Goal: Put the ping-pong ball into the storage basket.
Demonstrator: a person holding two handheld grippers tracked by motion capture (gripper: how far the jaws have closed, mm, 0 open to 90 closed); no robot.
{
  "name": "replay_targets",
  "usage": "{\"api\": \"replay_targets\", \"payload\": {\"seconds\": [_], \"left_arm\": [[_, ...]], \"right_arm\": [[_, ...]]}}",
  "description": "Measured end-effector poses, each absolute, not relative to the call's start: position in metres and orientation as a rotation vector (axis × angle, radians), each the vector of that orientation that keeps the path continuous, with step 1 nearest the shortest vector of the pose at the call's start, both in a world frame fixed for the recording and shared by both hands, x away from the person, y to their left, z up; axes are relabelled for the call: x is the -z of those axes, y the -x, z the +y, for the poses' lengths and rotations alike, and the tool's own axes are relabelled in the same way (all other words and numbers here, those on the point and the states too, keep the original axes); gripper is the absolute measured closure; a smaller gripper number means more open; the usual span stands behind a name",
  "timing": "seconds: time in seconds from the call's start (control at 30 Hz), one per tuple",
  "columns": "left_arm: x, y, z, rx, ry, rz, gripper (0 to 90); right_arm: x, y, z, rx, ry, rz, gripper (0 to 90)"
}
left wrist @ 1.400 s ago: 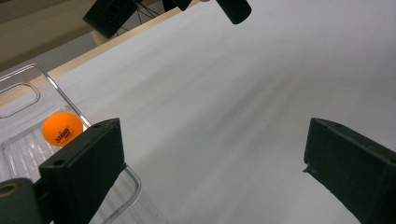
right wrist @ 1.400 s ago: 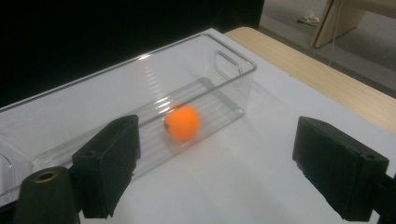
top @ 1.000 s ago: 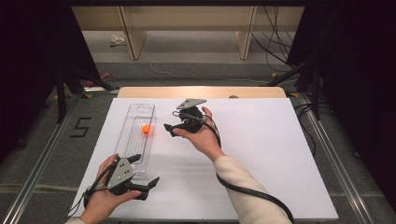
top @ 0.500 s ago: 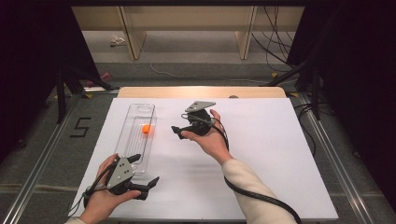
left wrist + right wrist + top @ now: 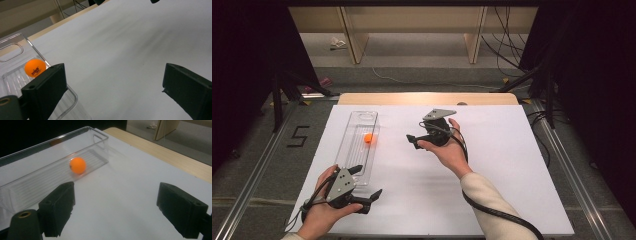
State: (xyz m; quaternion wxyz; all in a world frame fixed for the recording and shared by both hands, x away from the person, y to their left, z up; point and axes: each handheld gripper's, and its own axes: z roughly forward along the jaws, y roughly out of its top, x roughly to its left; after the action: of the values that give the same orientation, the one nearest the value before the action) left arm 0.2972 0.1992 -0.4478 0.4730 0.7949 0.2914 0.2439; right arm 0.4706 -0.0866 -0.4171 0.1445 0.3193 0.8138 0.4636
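An orange ball [image 5: 368, 138] lies inside a long clear plastic tray [image 5: 353, 156] on the left of the white table; in the gripper views the ball [image 5: 35, 67] [image 5: 77, 165] rests on the tray's ribbed floor. My left gripper [image 5: 366, 181] sits low at the tray's near end, open and empty, one jaw over the tray's [image 5: 15, 50] corner. My right gripper [image 5: 414, 141] hovers right of the tray [image 5: 50, 152], pointing at it, open with nothing between its jaws. In their own views the left gripper [image 5: 112, 87] and right gripper [image 5: 115, 212] show wide gaps.
The white table top [image 5: 512, 175] stretches right of the hands. A wooden strip [image 5: 427, 98] borders its far edge. Beyond it are shelf legs and cables on the floor [image 5: 507, 55]. A "5" mark [image 5: 298, 136] lies on the floor at left.
My right gripper has drifted a little to the right, away from the tray. The left gripper and the ball have stayed put.
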Motion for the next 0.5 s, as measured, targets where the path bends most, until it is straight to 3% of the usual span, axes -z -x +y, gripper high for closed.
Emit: {"api": "replay_targets", "payload": {"seconds": [0.5], "left_arm": [[0.448, -0.297, 0.2, -0.599, -1.947, 0.716, 4.9]], "right_arm": [[0.419, -0.462, -0.117, -1.319, -0.949, 2.317, 16.1]]}}
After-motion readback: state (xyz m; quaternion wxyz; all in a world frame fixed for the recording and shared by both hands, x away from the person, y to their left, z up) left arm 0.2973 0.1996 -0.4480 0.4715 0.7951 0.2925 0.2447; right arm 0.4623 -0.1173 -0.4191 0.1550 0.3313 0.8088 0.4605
